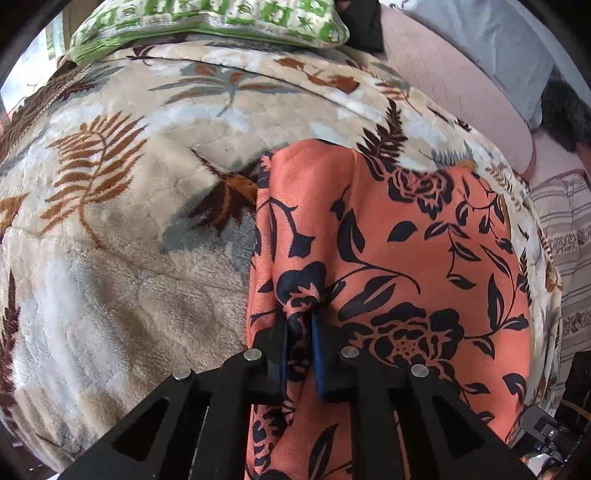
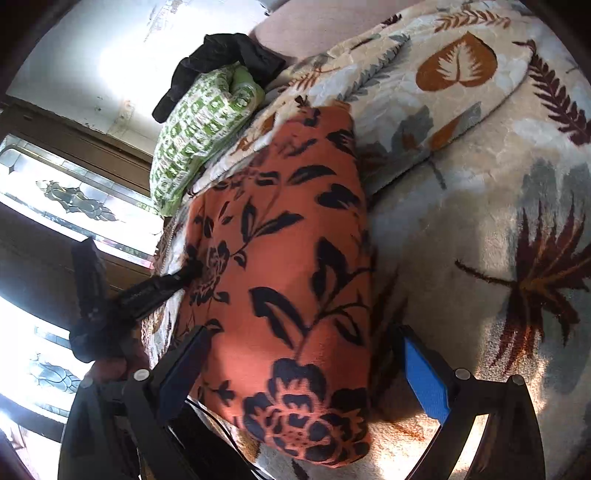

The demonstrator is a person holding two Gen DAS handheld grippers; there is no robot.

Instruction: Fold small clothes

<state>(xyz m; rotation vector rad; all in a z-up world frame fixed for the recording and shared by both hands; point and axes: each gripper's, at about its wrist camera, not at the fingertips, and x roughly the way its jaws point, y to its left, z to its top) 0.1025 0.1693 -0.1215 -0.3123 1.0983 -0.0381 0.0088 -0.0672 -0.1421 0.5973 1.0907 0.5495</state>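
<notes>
Orange garment with black floral print lies on a plush beige blanket with brown and grey leaf pattern, which covers a bed. In the left wrist view the garment occupies the right half of the blanket, its left edge running roughly straight away from the camera. Left tongs are pinched on a raised fold of this fabric near the garment's left edge; cloth bunches up between the two blue pads, which sit close together with fabric between them. In the right wrist view the garment appears as an elongated folded panel, its long right edge lying on the blanket. Right tongs stand wide apart, straddling the near end of the garment, one finger on each side; blue pad visible on the right finger; no cloth held. Left tongs also visible there, at the garment's left edge. Green-and-white patterned pillow lies at the far end of the bed, with a dark item resting against it.
</notes>
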